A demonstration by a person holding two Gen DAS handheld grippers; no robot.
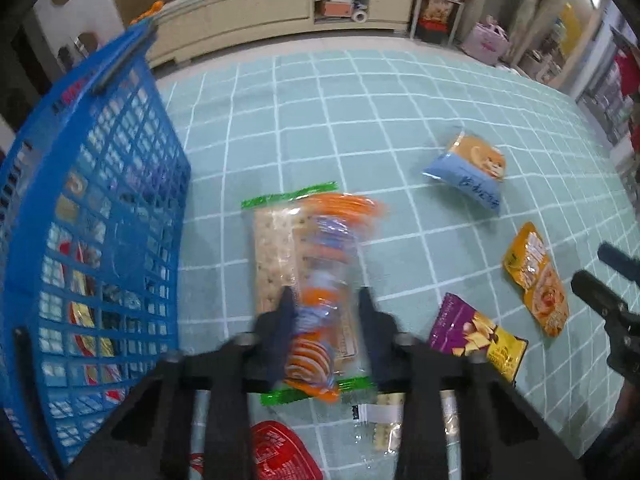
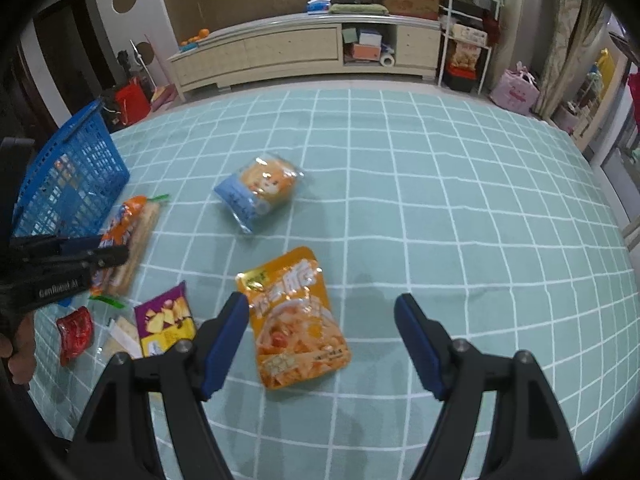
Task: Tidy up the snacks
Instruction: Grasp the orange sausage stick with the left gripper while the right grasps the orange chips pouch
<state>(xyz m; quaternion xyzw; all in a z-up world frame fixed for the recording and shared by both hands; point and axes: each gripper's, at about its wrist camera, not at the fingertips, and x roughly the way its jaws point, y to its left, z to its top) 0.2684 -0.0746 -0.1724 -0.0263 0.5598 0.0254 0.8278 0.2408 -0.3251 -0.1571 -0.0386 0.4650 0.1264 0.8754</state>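
Observation:
An orange-and-blue snack pack (image 1: 332, 232) lies on a clear cracker pack with green ends (image 1: 276, 248), beside the blue mesh basket (image 1: 100, 200). My left gripper (image 1: 326, 308) points steeply down and is shut on the orange-and-blue pack, a pad on each side; the picture there is blurred. In the right wrist view the left gripper (image 2: 116, 252) grips that pack (image 2: 124, 220) near the basket (image 2: 72, 184). My right gripper (image 2: 322, 300) stands open above an orange pouch (image 2: 296, 320), which lies nearer its left finger, untouched.
A blue-and-orange bag (image 2: 256, 188), a purple-and-yellow chip bag (image 2: 164, 320), a red packet (image 2: 74, 334) and a clear packet (image 2: 120, 332) lie on the teal checked cloth (image 2: 460, 220). The basket holds several snacks. A long cabinet (image 2: 300, 48) stands behind.

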